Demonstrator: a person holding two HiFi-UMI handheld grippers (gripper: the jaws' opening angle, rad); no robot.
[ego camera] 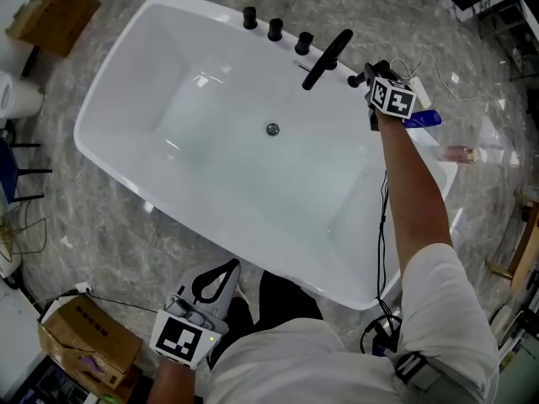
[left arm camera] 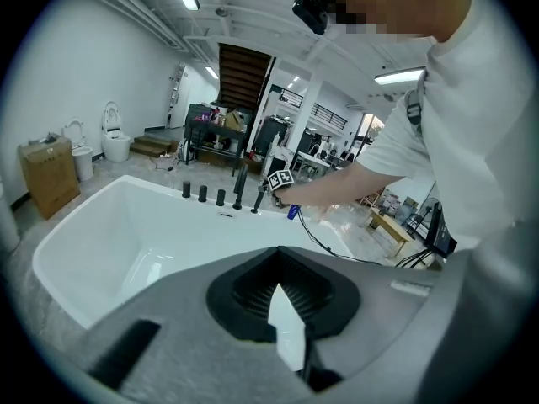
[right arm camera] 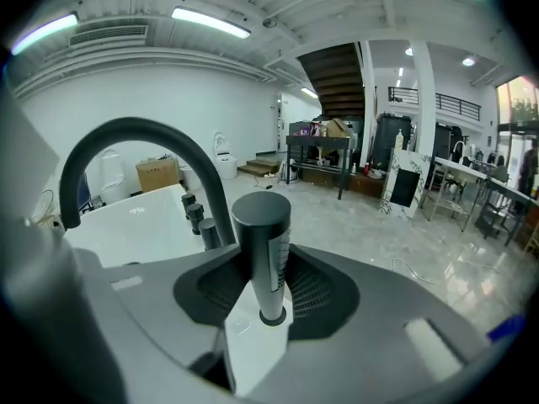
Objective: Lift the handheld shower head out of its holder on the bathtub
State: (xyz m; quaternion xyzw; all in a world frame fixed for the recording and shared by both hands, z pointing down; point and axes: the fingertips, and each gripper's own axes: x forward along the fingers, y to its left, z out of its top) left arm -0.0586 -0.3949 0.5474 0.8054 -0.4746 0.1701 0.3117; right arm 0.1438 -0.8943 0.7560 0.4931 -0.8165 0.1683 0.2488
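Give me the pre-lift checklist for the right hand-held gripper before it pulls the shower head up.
1. Grip: the right hand-held gripper has its jaws closed on the handheld shower head, a pad on each side. Ok.
2. Posture: the shower head stands upright between the jaws. Ok.
3. Seat: its base sits in the holder ring, so the lift has not begun. Ok.
4. Path upward: the curved spout stands beside the head, apart from it, and nothing is above. Ok.
5. Hose slack: no hose shows in any view. Cannot tell.
6. Left hand-held gripper: shut, empty, on the near side of the bathtub. Ok.
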